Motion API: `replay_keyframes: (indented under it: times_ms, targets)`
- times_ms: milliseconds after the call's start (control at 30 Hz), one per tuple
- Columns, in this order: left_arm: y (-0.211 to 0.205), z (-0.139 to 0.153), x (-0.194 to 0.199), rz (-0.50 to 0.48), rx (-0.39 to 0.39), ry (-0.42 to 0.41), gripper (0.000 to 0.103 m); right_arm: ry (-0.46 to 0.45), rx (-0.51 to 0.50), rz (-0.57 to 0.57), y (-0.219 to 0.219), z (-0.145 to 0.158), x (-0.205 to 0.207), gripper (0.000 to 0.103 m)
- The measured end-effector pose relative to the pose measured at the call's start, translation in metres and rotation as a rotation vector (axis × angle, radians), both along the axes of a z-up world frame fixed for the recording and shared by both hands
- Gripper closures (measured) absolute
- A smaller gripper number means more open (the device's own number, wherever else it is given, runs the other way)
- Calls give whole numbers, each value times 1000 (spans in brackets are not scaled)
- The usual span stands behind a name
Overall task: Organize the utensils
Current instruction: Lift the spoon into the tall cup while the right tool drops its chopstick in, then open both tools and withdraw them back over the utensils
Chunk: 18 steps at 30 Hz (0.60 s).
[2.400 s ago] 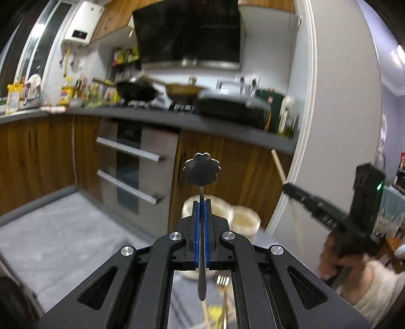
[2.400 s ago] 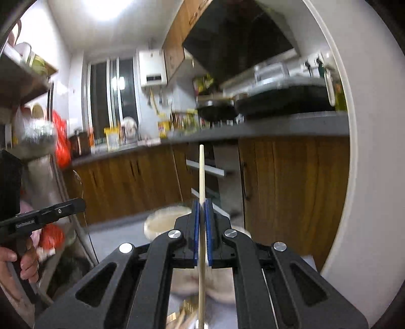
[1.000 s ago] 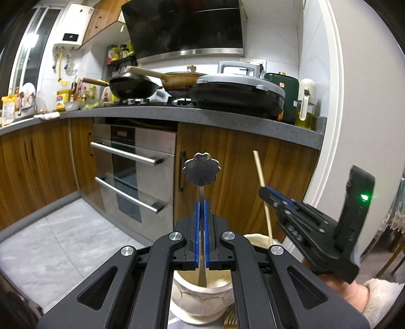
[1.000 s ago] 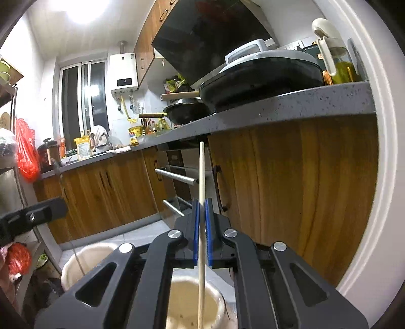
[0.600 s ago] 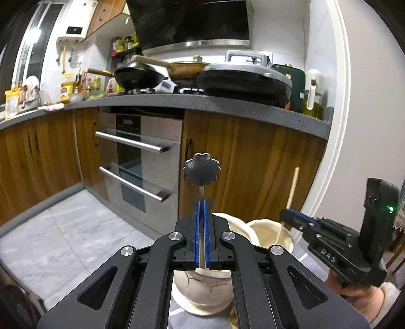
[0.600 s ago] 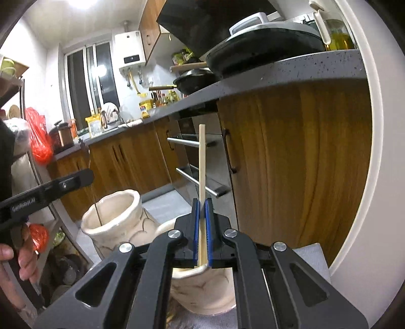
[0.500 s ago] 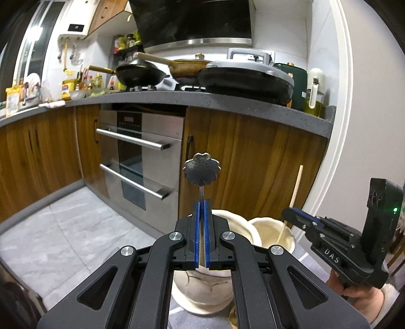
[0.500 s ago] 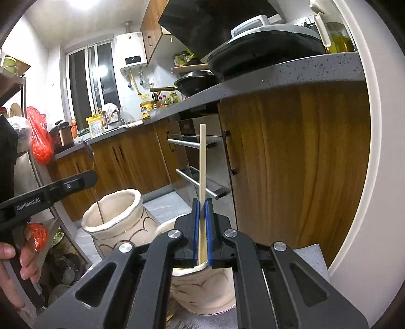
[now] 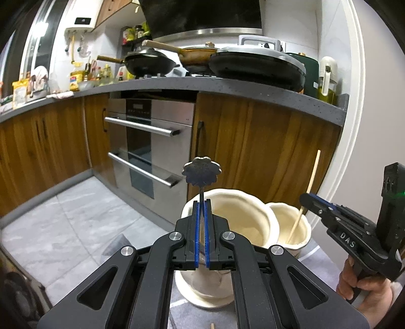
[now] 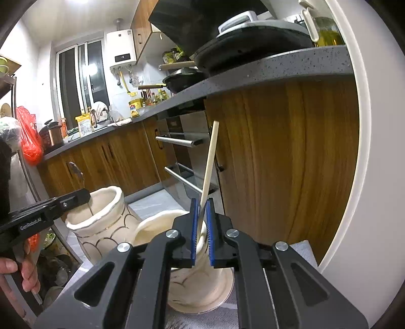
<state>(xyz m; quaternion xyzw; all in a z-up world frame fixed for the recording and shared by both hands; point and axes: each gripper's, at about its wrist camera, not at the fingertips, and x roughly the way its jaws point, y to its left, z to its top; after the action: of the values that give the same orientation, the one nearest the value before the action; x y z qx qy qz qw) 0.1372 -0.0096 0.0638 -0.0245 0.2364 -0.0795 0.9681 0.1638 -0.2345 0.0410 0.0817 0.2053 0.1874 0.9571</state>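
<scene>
My left gripper [image 9: 201, 227] has its blue pads parted slightly around the thin stem of a flower-headed metal utensil [image 9: 201, 171], standing in the taller cream ceramic jar [image 9: 243, 222]; its lower end is hidden. My right gripper [image 10: 201, 227] is released, and the wooden chopstick [image 10: 209, 162] leans in the shorter cream jar [image 10: 162, 222]. The steel oven [image 9: 149, 141] stands beyond.

Indoor light from ceiling lamp [image 10: 87, 1], blown out; heavy fisheye bending, dark vignette corners; sharp, blur negligible

wood cabinets [image 9: 265, 141] | grey countertop [image 9: 177, 84] | oven [image 9: 152, 141] | tiled floor [image 9: 71, 222] | window [image 10: 76, 83]
</scene>
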Motion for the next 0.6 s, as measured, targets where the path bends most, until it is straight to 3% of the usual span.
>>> replay_keyframes:
  times_ms: [300, 500, 600]
  targets:
    - [-2, 0, 0, 25, 15, -8, 99, 10, 0, 2, 1, -1, 3, 96]
    - [2, 0, -3, 32, -7, -27, 98, 19, -1, 17, 3, -2, 5, 81]
    - [2, 0, -5, 36, -7, -35, 97, 12, -8, 21, 5, -2, 5, 80]
